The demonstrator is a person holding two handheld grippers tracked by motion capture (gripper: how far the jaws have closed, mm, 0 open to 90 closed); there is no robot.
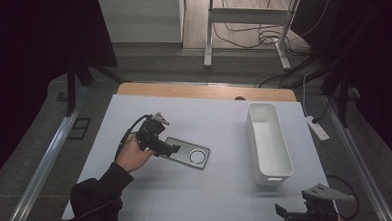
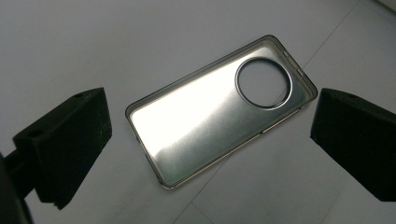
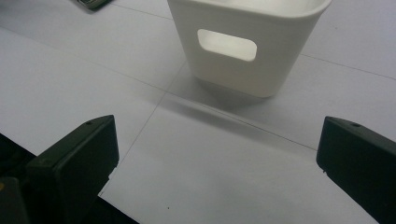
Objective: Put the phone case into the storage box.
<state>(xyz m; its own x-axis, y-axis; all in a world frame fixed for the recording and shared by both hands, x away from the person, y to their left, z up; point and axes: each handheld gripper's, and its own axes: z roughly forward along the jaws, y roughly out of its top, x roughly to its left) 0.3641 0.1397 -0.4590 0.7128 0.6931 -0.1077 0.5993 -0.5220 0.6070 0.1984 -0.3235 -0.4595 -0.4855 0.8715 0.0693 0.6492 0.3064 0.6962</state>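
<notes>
white table [image 1: 145, 198], left gripper [image 2: 210, 140] open over phone case [image 2: 219, 112]

The worktop [image 1: 133, 118] is covered with a white sheet. A shiny metal phone case [image 1: 188, 152] is laid flat near its middle. A long white bin [image 1: 268, 143] is stood on the right side, well apart.

You find no readable text, label, brand or number anywhere: not on the metal case [image 2: 219, 112], nor on the white bin [image 1: 267, 143].
</notes>
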